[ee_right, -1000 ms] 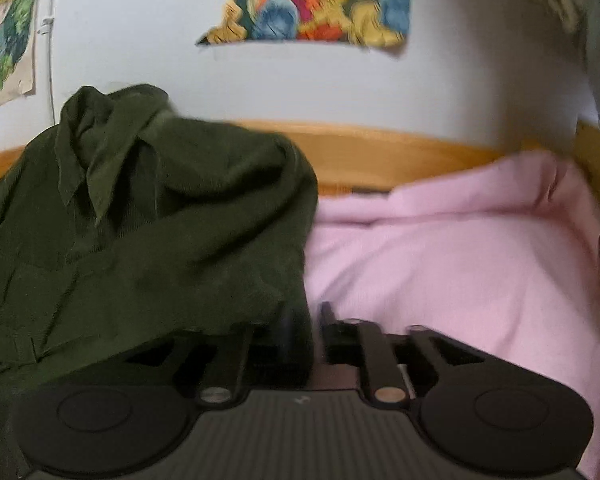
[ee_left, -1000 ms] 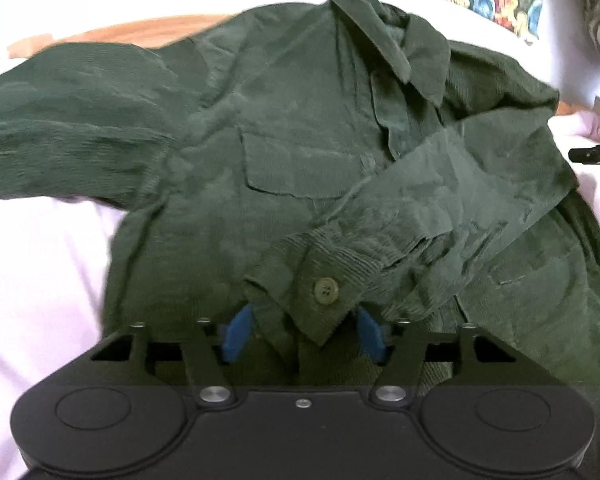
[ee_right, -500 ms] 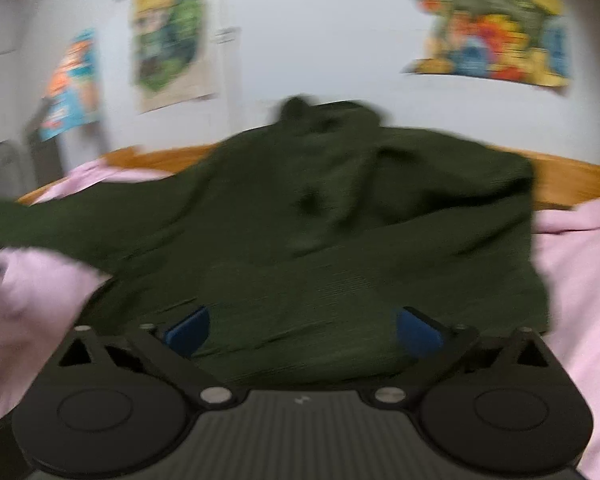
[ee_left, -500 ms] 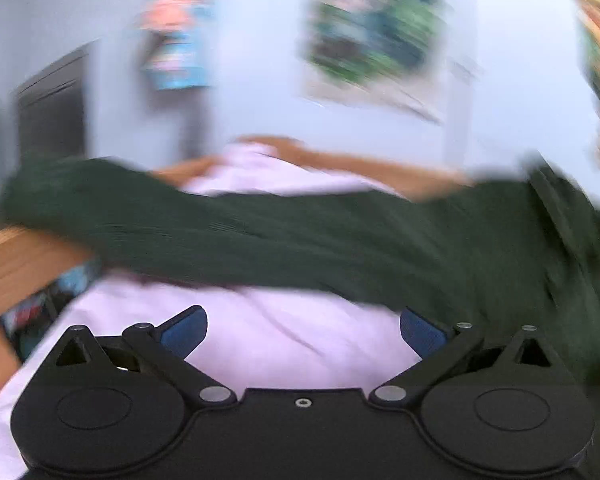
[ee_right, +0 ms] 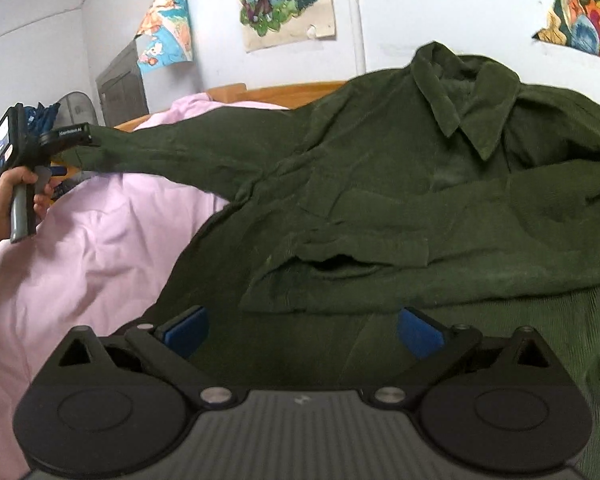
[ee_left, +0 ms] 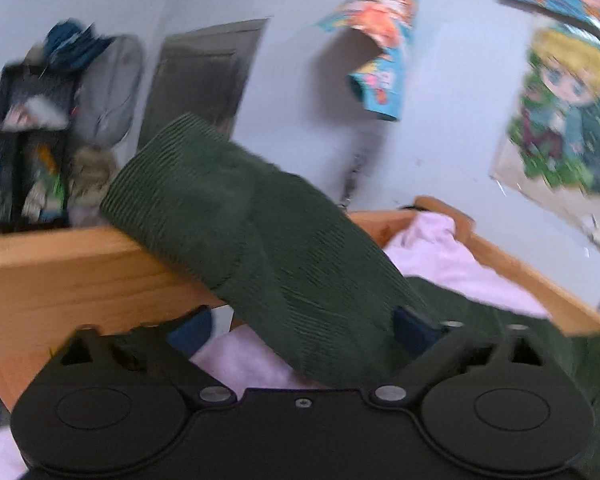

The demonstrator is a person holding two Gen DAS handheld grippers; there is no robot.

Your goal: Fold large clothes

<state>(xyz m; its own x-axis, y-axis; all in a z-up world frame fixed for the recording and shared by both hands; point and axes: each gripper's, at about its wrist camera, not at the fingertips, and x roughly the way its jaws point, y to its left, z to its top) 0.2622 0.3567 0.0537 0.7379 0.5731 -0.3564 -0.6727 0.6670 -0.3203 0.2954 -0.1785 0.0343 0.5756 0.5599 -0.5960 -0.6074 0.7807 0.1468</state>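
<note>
A dark green corduroy shirt lies collar up on the pink sheet, its right sleeve folded across the chest. Its left sleeve stretches out to the left, toward my left gripper, which a hand holds there. In the left wrist view that sleeve runs between the jaws of the left gripper. The jaws are closing, and the left pad still stands clear of the cloth. My right gripper hovers open over the shirt's lower front, with nothing held.
A wooden bed frame borders the sheet on the left and at the back. Beyond it stand a cluttered shelf and a grey bag. Posters hang on the pale wall.
My left gripper let go of the buttoned cuff, swung left and now has the other sleeve between its jaws. My right gripper opened, released the shirt's edge and moved over the shirt's front.
</note>
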